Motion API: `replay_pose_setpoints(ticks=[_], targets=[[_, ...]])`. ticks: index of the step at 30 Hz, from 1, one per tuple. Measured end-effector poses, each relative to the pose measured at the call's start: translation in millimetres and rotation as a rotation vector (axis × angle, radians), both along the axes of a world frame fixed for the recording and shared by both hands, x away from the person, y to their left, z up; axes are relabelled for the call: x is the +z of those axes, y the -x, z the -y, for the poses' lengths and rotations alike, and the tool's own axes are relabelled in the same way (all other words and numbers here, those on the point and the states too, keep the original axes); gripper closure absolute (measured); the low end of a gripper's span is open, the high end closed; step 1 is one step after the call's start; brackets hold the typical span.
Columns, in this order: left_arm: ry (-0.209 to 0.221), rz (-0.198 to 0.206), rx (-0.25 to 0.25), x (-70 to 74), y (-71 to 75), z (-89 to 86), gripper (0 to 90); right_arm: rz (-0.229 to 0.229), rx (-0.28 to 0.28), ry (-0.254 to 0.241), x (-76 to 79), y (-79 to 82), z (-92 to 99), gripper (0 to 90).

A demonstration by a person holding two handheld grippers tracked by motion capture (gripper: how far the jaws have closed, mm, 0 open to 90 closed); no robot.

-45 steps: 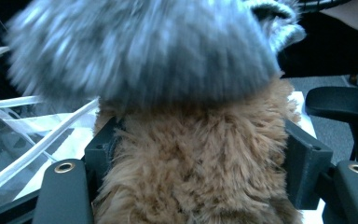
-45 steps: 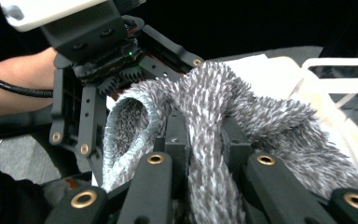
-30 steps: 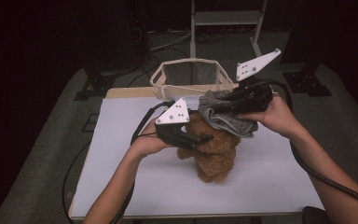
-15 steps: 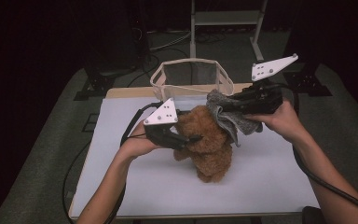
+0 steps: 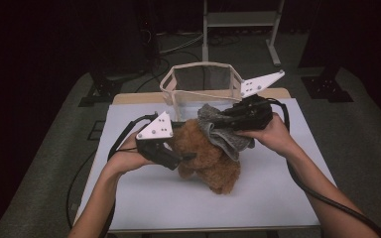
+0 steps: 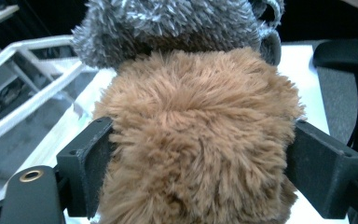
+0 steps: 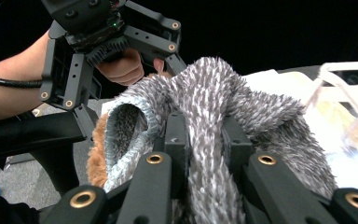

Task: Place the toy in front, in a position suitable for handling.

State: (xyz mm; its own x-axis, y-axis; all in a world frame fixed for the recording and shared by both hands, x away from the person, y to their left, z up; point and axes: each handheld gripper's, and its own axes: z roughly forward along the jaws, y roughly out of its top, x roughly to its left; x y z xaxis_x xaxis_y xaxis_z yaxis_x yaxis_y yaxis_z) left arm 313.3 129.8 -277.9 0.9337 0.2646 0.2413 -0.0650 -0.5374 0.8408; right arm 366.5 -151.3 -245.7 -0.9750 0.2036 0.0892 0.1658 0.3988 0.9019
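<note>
Left tool (image 5: 181, 157) sits at the left flank of a brown plush toy (image 5: 209, 158), and its jaws have just been opening; in the left gripper view they stand apart on either side of the plush (image 6: 196, 149), with fur brushing both inner faces, so whether they still press cannot be told for sure, though they look loosened rather than clamped. Right tool (image 5: 228, 119) comes in from the right and is clamped on a grey fuzzy cloth (image 5: 223, 131); in the right gripper view the cloth (image 7: 209, 116) is bunched and pinched between its narrow jaws, with a hemmed opening of the cloth gaping to the left.

On the desk (image 5: 144, 198), the plush lies near the middle of the white surface, its body running from the centre toward the near right. The cloth is draped over the far upper part of the plush, touching it, and hangs down on the right side of it. In the left gripper view the cloth (image 6: 168, 28) sits directly on top of the brown fur.

A cream-framed mesh basket (image 5: 178, 82) stands at the far edge of the desk, just behind the plush and both tools. Each person's hand grips its tool: left hand (image 5: 129, 156), right hand (image 5: 270, 134). Black cables trail off both sides toward the near edge.
</note>
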Motion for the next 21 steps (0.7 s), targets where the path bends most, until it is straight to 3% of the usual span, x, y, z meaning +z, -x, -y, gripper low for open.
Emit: replay_pose_setpoints(ticks=[8, 12, 18, 21], targets=[[0.029, -0.017, 0.074, -24.1, 4.4, -35.8, 19.1, -0.004, 0.025, 0.001, -23.8, -2.4, -23.2, 76.1], [0.048, -0.033, 0.11, -38.7, 7.0, -54.9, 19.1, -0.027, 0.028, 0.014, -43.9, -6.2, -30.3, 76.0], [0.072, -0.069, 0.165, -63.4, 12.2, -81.2, 19.2, -0.053, 0.012, 0.078, -78.6, -12.8, -41.4, 75.8], [0.078, -0.079, 0.187, -73.4, 15.0, -91.9, 19.0, -0.078, 0.02, 0.066, -91.1, -15.7, -45.0, 75.8]])
